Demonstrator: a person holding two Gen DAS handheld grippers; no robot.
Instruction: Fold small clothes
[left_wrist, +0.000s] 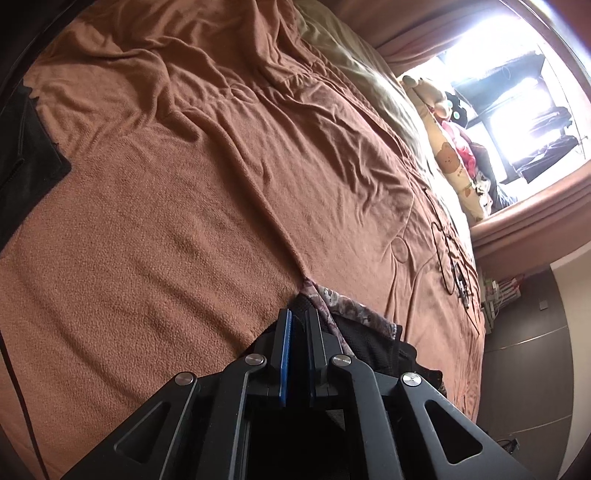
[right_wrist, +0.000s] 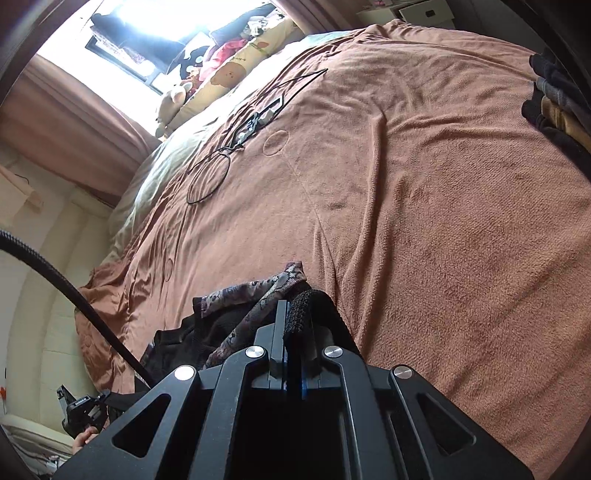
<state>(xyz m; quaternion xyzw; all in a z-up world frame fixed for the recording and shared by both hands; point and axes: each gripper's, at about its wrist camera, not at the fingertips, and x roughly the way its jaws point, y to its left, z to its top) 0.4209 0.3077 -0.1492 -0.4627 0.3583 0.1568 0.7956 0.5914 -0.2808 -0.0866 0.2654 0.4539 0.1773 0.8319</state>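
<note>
left wrist view: left gripper (left_wrist: 298, 319) pinching patterned garment (left_wrist: 354, 314) at near edge of bed (left_wrist: 184, 221). right gripper (right_wrist: 295, 317) pinching same garment. step: lifting. next: spread flat, then fold.

My left gripper (left_wrist: 299, 317) and right gripper (right_wrist: 295, 314) each clamp the garment (right_wrist: 255, 295), which lies on the blanket (right_wrist: 424, 221) at its near edge. Beyond it, a cable (right_wrist: 208, 177) lies on the blanket; pillows (right_wrist: 236, 70) line the far side under the window (right_wrist: 155, 22). Folded clothes (right_wrist: 554, 103) are stacked at far right.
</note>
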